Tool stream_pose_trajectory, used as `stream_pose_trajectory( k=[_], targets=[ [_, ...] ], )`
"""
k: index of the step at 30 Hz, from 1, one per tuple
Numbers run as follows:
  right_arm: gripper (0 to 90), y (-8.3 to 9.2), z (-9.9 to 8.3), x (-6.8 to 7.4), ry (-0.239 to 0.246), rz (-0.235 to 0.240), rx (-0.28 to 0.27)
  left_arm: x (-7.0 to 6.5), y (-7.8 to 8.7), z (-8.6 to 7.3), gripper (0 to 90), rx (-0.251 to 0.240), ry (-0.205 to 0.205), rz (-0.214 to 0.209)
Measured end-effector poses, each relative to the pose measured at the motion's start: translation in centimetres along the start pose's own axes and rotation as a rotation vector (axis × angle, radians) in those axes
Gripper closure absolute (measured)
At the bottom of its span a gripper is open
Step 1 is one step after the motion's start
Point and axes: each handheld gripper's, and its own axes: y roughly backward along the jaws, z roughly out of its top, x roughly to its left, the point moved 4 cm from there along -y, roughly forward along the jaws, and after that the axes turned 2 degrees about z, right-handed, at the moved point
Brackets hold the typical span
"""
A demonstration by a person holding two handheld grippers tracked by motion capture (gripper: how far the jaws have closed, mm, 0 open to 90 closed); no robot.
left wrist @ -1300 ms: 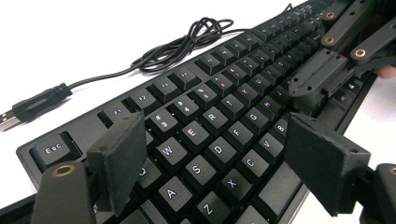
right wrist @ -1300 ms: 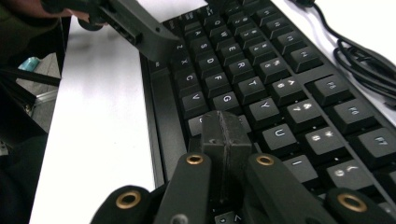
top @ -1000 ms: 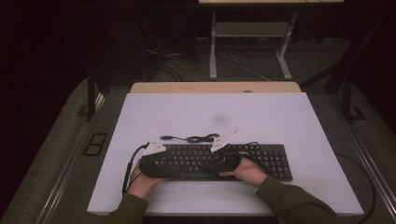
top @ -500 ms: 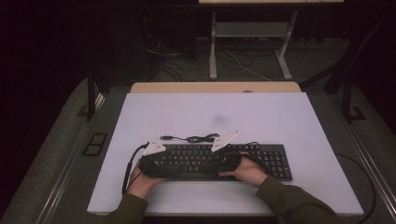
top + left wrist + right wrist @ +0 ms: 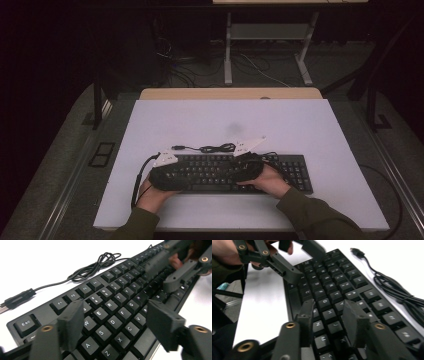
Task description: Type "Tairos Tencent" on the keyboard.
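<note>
I have both hands low at the table's (image 5: 150,125) six o'clock edge, forearms angled inward over the keyboard (image 5: 295,172), which lies across the near half. The left gripper (image 5: 113,322) hovers over the letter keys at the board's nine o'clock end, its jaws having just narrowed yet apart, holding nothing. The right gripper (image 5: 328,320) sits mid-board, jaws having just parted, empty I think, though blur clouds it. The cable (image 5: 212,148) lies coiled at twelve o'clock.

Olive-green long sleeves (image 5: 310,215) at lower frame; matte black hand-held gripper (image 5: 117,325) arms carry brass-coloured screw inserts.
</note>
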Motion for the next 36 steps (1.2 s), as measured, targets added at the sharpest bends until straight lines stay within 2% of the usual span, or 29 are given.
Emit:
stream_pose_trajectory(
  k=[5,10,13,18,24,29,36],
  targets=[
    [51.1,0.5,-0.1,-0.4,-0.011,-0.025,-0.011,-0.2,0.0,0.0,44.3,0.005,-0.009,-0.016],
    [41.6,0.9,-0.3,-0.8,-0.019,-0.054,-0.026,-0.5,-0.3,0.1,60.8,0.015,-0.024,-0.048],
    [35.3,1.3,-0.4,-1.2,-0.033,-0.091,-0.038,-0.5,-0.4,0.2,70.4,0.021,-0.025,-0.068],
    [29.9,1.9,-0.8,-1.6,-0.051,-0.131,-0.053,-0.6,-0.9,0.0,83.2,0.052,-0.036,-0.103],
    [25.6,2.5,-1.2,-2.0,-0.064,-0.172,-0.053,-0.9,-1.3,-0.1,88.7,0.079,-0.046,-0.14],
    [24.0,2.7,-1.3,-2.3,-0.074,-0.193,-0.056,-1.1,-1.4,-0.2,88.7,0.097,-0.061,-0.142],
    [23.5,2.9,-1.3,-2.5,-0.081,-0.194,-0.058,-1.2,-1.6,-0.5,88.8,0.117,-0.071,-0.147]
  ],
)
